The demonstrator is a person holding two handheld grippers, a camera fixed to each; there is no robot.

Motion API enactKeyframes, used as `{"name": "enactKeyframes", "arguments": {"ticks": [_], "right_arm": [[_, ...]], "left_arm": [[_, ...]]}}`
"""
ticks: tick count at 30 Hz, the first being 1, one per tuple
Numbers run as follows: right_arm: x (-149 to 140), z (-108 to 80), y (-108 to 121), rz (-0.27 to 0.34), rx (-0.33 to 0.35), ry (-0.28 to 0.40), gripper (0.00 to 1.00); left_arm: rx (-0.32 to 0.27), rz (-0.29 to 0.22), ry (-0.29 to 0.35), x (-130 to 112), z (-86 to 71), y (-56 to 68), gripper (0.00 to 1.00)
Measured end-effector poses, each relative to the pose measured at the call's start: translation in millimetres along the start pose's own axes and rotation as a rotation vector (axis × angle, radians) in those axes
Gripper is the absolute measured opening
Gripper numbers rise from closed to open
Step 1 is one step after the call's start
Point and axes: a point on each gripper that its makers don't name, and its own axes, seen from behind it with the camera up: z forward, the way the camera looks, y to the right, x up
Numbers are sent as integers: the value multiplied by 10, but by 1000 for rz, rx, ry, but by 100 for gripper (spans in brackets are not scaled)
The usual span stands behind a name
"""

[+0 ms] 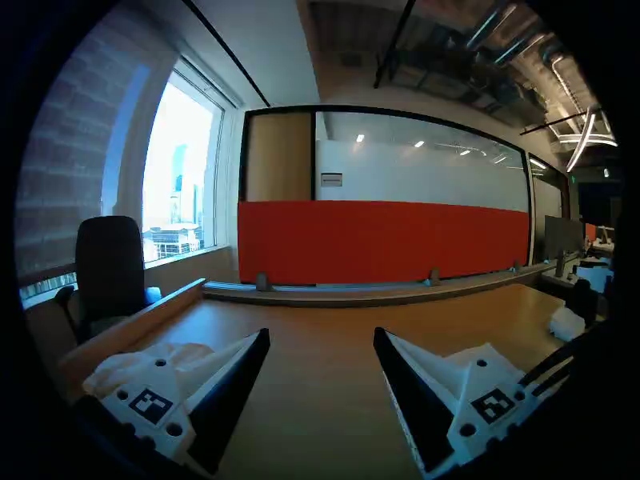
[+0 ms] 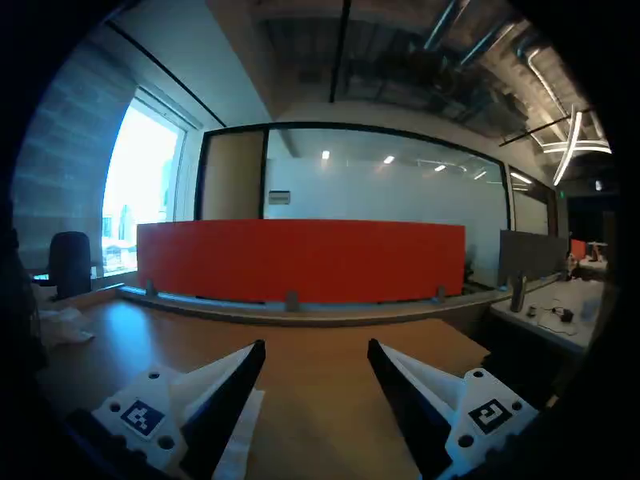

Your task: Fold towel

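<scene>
In the left gripper view, the left gripper [image 1: 320, 332] hangs low over a wooden table [image 1: 320, 384]. Its two fingers are spread wide apart, and bare wood shows in the gap between them. Behind the finger on the left of that view lies a crumpled white cloth [image 1: 172, 358], bunched up near the table's raised edge (whether the finger touches it cannot be told). Past the cloth, a black chair [image 1: 109, 268] stands beside a bright window [image 1: 180, 188].

In the right gripper view, the right gripper [image 2: 314, 344] is also over the table, fingers likewise held well apart and gripping nothing, with the tabletop showing between them. The towel [image 2: 242, 436] lies flat on the wood at the bottom of this view. One pale edge of it runs under the finger on the left side, and the rest is hidden by that finger. Far off to the left of the same view, another heap of crumpled white cloth sits on the table, well apart from the towel.

Across the back of the table runs a red panel [image 2: 300, 260], with a glass wall [image 2: 384, 188] above it. To the right stands a separate desk [image 2: 552, 316] with a bottle [image 2: 518, 294] upright on it.
</scene>
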Motion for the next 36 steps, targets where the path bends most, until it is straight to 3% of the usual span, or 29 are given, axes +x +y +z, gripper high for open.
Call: {"name": "enactKeyframes", "arguments": {"ticks": [9,18,30,36], "right_arm": [[431,-34,42,-8,-7,2,99],[610,-25,114,-5,-23,-5,99],[709,-36,-91,-58,50,-46,99],[723,-68,-298,-95,137,-84,99]], "left_arm": [[3,-5,-21,425,-33,43,97],[-11,1,-47,615,-25,107,97],[-131,22,-124,622,-31,365,97],[-224,23,-181,566,-53,550,97]]}}
